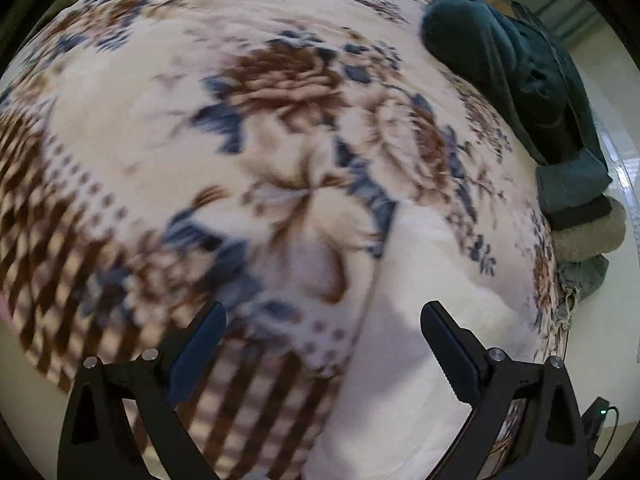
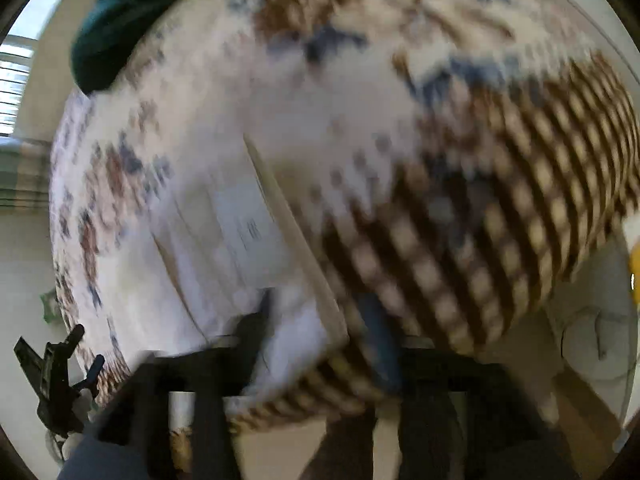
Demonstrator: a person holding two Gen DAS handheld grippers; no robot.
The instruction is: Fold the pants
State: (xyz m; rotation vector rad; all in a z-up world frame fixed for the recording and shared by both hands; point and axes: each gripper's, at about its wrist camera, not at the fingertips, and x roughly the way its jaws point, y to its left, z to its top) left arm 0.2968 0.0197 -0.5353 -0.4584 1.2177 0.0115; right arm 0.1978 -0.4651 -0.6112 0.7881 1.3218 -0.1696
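White pants [image 1: 432,280] lie on a floral blanket [image 1: 200,120] over a bed. In the left wrist view they spread from the lower middle toward the right. My left gripper [image 1: 322,332] is open and empty just above the blanket, with the pants' edge between its fingers. In the blurred right wrist view the pants [image 2: 224,232] show a waistband edge and a label. My right gripper [image 2: 316,332] has its fingers around the pants' near edge; blur hides whether they clamp it.
A heap of dark teal clothes [image 1: 520,80] and a stack of folded garments [image 1: 580,216] sit at the bed's far right edge. The teal heap also shows in the right wrist view [image 2: 120,20]. A window [image 2: 16,80] is at left there.
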